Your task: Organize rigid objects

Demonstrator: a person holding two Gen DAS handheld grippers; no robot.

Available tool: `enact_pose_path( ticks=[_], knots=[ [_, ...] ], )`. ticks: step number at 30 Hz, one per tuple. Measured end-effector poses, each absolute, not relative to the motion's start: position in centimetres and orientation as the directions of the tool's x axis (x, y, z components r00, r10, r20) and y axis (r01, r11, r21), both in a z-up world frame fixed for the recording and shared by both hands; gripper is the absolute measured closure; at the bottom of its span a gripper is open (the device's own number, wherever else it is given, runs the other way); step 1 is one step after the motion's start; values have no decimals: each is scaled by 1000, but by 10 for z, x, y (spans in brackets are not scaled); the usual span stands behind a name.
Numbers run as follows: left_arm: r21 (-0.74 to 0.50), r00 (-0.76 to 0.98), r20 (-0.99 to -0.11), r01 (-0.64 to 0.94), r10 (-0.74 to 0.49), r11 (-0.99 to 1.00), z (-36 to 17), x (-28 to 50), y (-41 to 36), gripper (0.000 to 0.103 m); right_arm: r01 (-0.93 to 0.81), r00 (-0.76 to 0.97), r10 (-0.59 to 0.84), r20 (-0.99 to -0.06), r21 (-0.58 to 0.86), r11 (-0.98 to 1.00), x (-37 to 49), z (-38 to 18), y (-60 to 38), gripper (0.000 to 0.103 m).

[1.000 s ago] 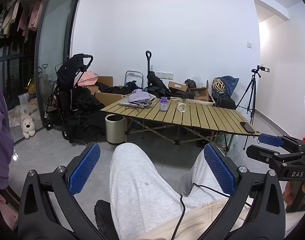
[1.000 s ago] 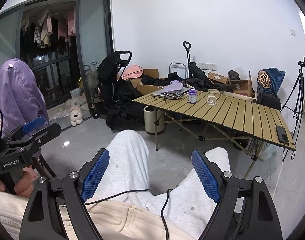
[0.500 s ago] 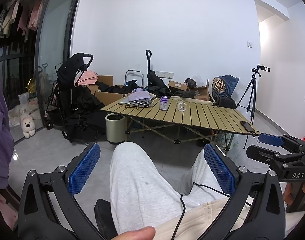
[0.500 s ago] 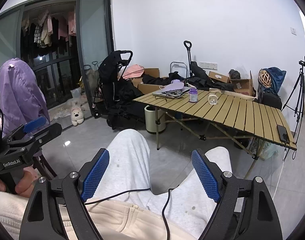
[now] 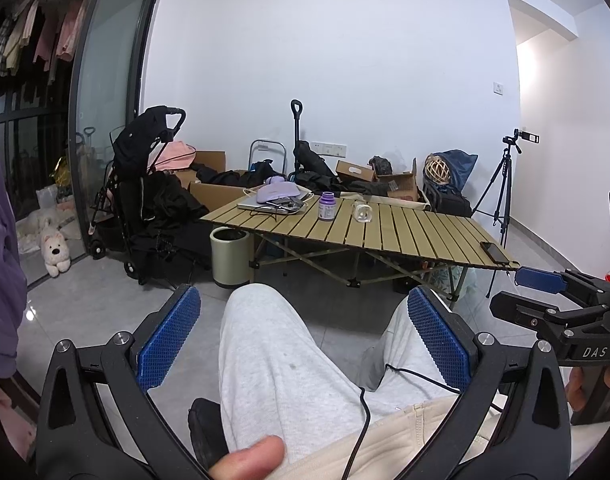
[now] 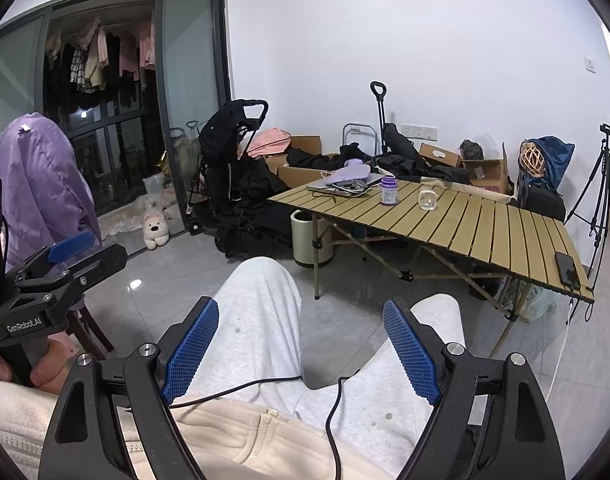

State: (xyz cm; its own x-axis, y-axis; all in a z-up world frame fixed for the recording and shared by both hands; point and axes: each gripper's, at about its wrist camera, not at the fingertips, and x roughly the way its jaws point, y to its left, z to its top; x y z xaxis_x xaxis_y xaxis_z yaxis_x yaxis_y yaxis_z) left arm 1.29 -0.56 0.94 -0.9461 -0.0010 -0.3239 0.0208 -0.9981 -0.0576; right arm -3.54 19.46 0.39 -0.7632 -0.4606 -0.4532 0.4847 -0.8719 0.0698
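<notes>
On the slatted table [image 5: 405, 236], purple-lidded jar [image 5: 327, 206] upright.

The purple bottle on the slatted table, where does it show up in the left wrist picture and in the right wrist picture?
Left wrist view: the purple bottle stands just above picture centre, on the far left part of the slatted table.
Right wrist view: the purple bottle sits right of centre, in the upper half, on the same table end.
Shared landmark: the clear glass jar stands just right of it in both views.
</notes>
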Motion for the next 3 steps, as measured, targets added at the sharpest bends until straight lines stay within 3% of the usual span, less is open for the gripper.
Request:
enact_pose_path(
  ticks=[3],
  knots=[
    [-58, -947, -322, 20, 0, -998, 9, 13, -5, 0, 485, -763, -461, -453, 70, -872, -36, 4, 195, 14]
  ],
)
